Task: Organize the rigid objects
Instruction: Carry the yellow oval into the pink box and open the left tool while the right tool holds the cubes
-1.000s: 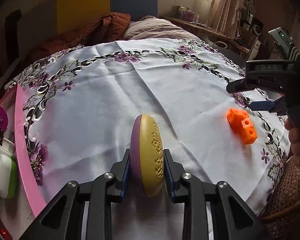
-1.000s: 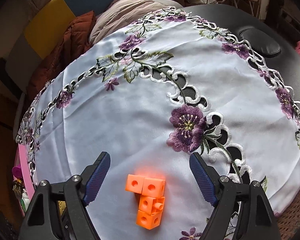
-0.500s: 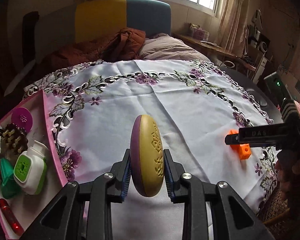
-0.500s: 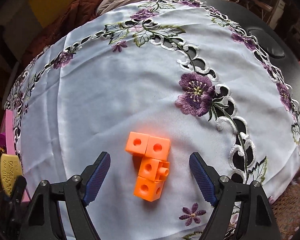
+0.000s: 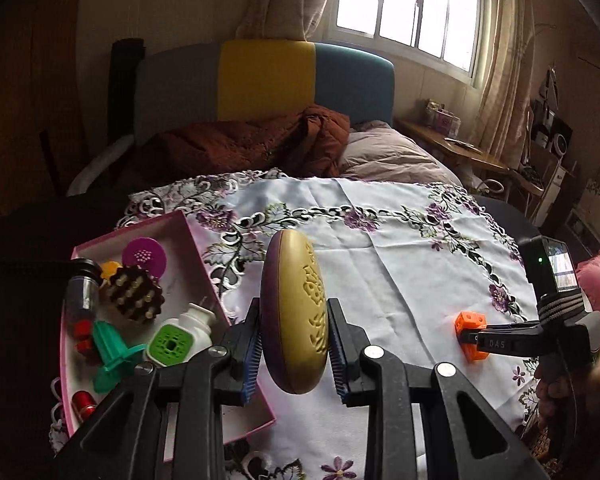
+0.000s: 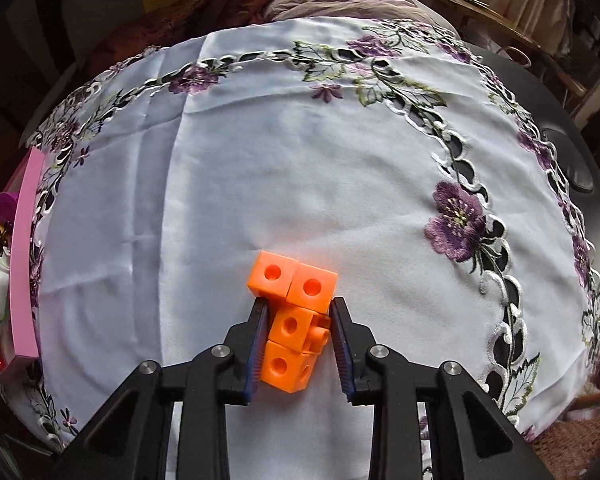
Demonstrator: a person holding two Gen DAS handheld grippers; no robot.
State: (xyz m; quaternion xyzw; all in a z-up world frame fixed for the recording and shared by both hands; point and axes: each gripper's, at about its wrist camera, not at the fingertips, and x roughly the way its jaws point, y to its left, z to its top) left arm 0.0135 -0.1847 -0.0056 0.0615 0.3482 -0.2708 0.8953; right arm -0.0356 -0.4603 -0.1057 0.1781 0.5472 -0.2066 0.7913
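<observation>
While left tongs (image 5: 294,348) squeezed yellow oval thing (image 5: 298,316) near pink box (image 5: 198,248), right tongs (image 6: 298,340) pinched orange blocks (image 6: 294,316) on table (image 6: 260,180).

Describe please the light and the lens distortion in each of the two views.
Left wrist view: the bright window is overexposed, the room corners are dark, and the gold and purple oval case is sharp. Right wrist view: even soft light, the white embroidered tablecloth bulges like a dome, and the orange linked cubes are sharp.
</observation>
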